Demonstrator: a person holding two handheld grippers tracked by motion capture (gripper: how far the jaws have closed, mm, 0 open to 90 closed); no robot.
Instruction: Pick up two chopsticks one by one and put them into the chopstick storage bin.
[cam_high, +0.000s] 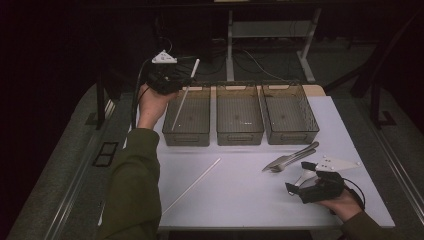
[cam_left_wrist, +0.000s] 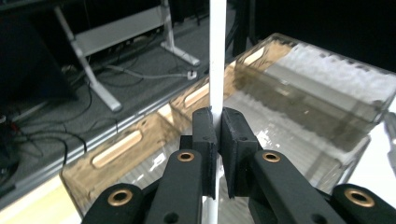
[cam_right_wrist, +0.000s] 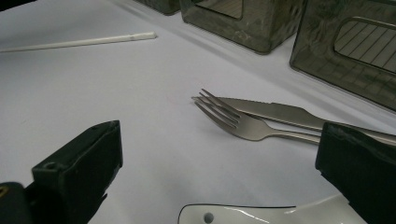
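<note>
A thin white stick (cam_high: 183, 96), slanted and clear of the counter, hangs over what seems the leftmost clear bin (cam_high: 187, 131).

There are no words to read here. No numbers, labels or signs show on any of the things.

1. The white table (cam_high: 250, 200) is the landmark; a pale mat covers its top, and a tan edge of bare board shows at its far right corner.
2. Beyond the table's far edge stands a light metal desk frame (cam_high: 270, 30) with splayed feet on the floor.
3. Dark cables (cam_high: 250, 60) trail across the grey floor (cam_high: 60, 165) between that frame and the table.
4. Left of the table, a dark vent-like plate (cam_high: 105, 154) lies on the floor.
5. The room behind the frame is dark; light falls mainly on the table.
</note>
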